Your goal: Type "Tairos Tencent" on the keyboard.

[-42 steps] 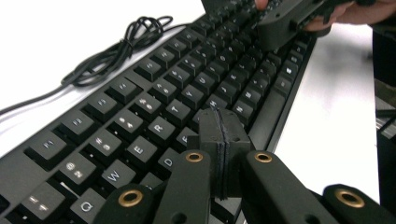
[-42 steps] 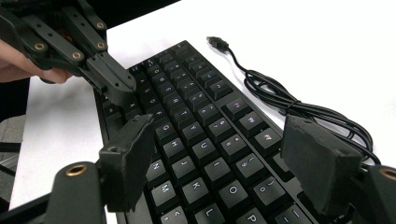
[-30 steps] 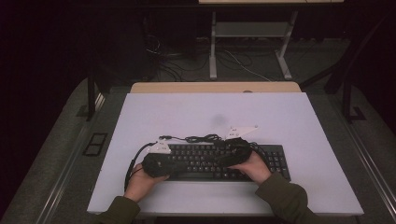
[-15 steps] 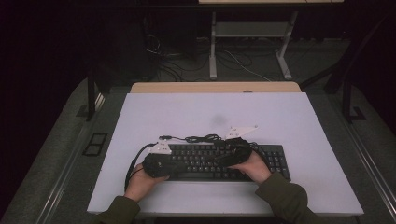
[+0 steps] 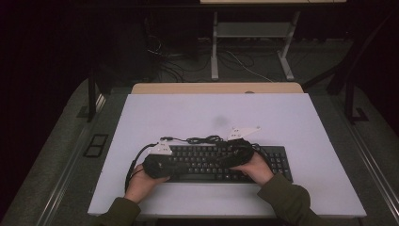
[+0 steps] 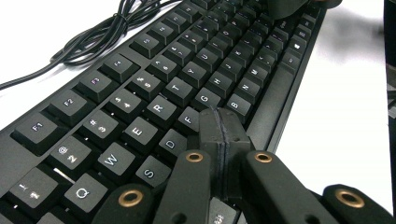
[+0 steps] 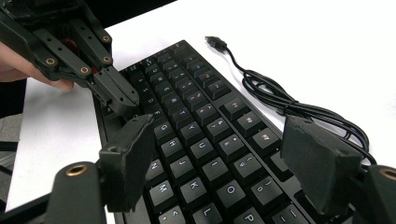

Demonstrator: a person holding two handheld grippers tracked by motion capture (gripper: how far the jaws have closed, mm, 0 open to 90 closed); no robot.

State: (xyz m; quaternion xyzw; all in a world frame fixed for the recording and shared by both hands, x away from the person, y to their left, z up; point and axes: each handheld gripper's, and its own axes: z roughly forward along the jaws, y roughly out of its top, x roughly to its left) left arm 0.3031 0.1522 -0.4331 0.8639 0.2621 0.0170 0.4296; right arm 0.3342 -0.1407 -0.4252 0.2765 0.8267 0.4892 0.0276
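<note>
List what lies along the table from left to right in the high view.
Left hand → left gripper → right gripper → right hand → number pad end of the keyboard.

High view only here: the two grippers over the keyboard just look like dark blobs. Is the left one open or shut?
Observer: Shut. The left gripper has its jaws pressed together, tips beside the F and G keys of the keyboard.
Operator: And the right one?
Observer: The right gripper is open above the keys, holding nothing.
Operator: Is the cable plugged in?
Observer: No, its USB plug lies loose on the table.
</note>
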